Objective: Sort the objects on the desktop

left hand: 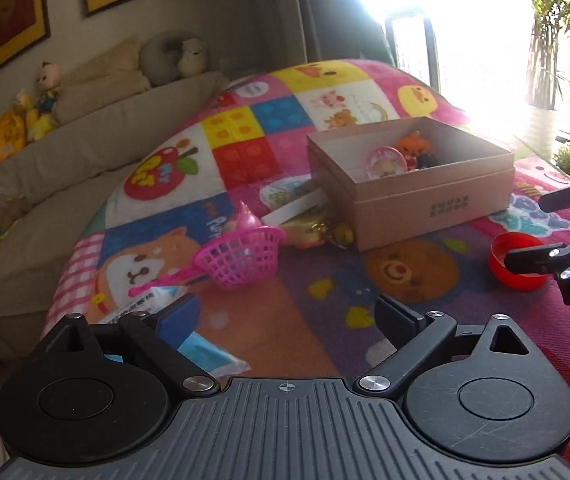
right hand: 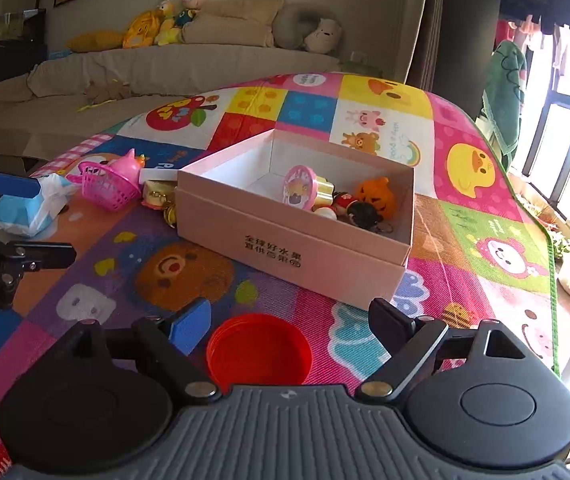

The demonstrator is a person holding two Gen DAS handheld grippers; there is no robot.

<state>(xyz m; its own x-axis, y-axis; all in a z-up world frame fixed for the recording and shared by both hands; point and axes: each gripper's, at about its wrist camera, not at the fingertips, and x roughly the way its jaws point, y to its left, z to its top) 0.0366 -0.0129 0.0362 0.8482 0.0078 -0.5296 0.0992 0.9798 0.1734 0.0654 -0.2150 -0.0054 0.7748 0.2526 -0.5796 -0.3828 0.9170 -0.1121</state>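
Cardboard is what the big open box is made of, and it's parked mid-counter on the colourful play mat, with a few small toys dumped in its right corner. Left of it, a pink basket and a blue-white packet can be seen. The right gripper is held low with its jaws spread wide, and the red cap is framed right between them, untouched on either side. The left gripper is spread too, with only mat between its jaws.
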